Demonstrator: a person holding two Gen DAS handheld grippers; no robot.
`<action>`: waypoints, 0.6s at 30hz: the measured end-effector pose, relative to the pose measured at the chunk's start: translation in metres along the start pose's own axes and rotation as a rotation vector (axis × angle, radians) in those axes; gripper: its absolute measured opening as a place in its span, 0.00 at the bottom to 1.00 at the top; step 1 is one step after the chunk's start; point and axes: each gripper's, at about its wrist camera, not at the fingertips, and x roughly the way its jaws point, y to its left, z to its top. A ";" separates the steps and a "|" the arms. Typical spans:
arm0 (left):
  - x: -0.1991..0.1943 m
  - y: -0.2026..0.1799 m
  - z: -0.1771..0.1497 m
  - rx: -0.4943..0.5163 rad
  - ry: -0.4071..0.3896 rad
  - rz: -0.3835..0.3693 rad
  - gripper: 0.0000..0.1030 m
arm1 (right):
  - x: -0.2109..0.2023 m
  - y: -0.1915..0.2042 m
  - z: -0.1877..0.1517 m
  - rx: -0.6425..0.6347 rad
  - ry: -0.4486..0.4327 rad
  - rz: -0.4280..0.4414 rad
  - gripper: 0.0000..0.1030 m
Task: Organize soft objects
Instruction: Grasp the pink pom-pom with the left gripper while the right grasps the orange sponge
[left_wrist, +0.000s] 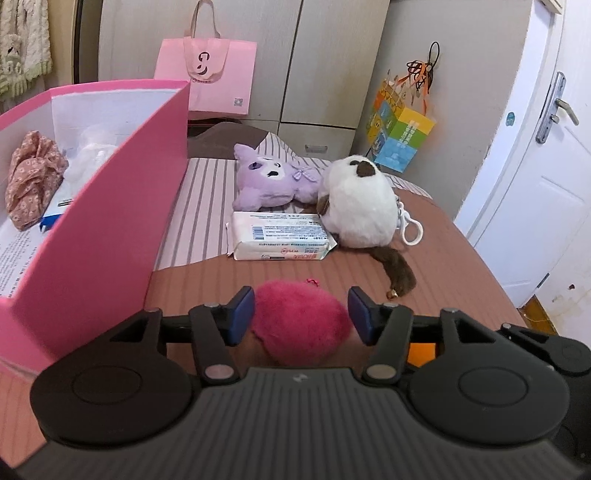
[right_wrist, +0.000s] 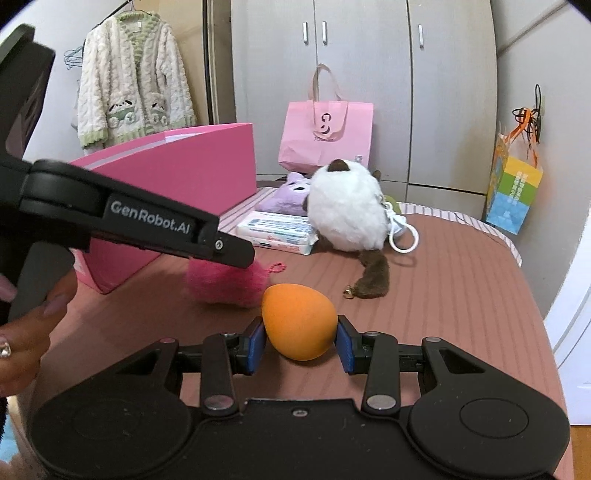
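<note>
- Since the left gripper (left_wrist: 301, 314) stands spread around the pink pompom (left_wrist: 301, 325) on the bed, not yet pinching, closing off-centre could squirt the fluff sideways.
- The right gripper (right_wrist: 301, 341) looks clamped on the orange sponge egg (right_wrist: 299, 321); its taper might slip before the pink box (left_wrist: 110, 229).

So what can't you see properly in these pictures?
- Pink box: its wall hides most of what's inside, both views.
- Pink pom-pom: bottom hidden by the left tongs, left view.
- Tissue pack: print too small to read.
- Purple plush: mostly behind the white plush, right view.
</note>
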 end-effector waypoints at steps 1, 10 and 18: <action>0.002 -0.002 0.000 0.007 -0.008 0.018 0.55 | 0.001 -0.002 0.000 0.006 0.002 0.003 0.43; 0.012 -0.006 -0.011 0.021 0.047 0.022 0.55 | 0.003 -0.004 -0.005 -0.011 -0.020 0.022 0.43; 0.005 -0.012 -0.017 0.042 0.021 0.031 0.37 | 0.001 0.000 -0.009 -0.019 -0.041 0.006 0.43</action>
